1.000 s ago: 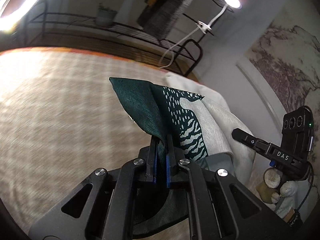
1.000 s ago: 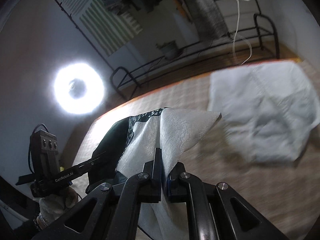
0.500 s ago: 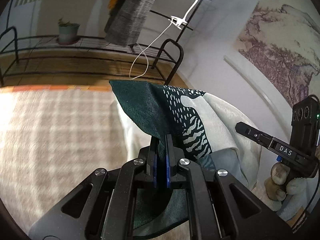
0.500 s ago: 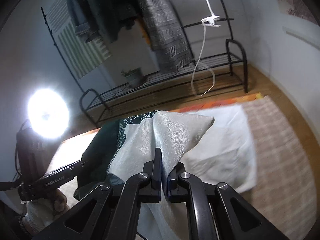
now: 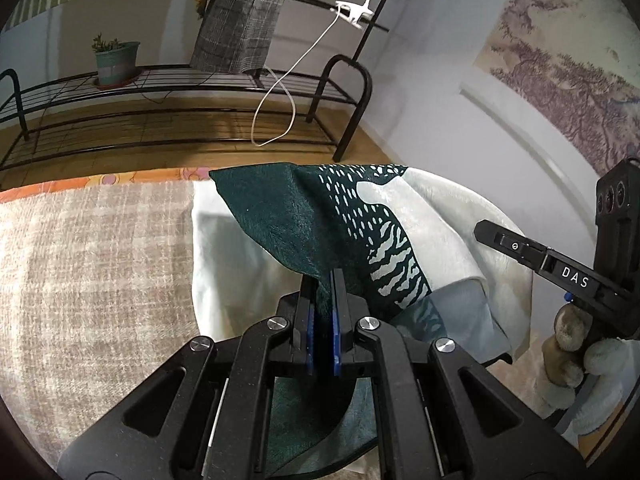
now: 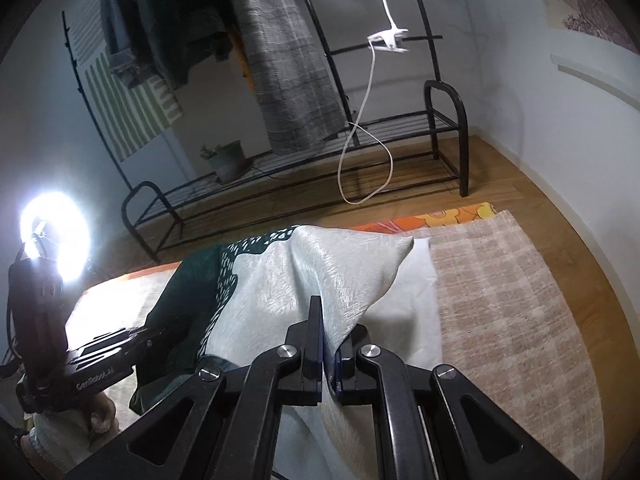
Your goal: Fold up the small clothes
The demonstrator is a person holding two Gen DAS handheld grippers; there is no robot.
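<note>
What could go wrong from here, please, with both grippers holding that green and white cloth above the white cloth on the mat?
1. The left gripper and right gripper each pinch only a corner of the green and white cloth; a tug might slip one free.
2. Its hanging lower part could drag and rumple the white cloth underneath.
3. It sags between the grippers, so it may land creased.

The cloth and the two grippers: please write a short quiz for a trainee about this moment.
1. True or false: both grippers are shut on the cloth.
2. The left gripper pinches which part: A) dark green, B) pale?
3. What lies on the rug under the held cloth?

Key: 1 true; the right gripper grips it too. 2 A. 3 a white cloth.
</note>
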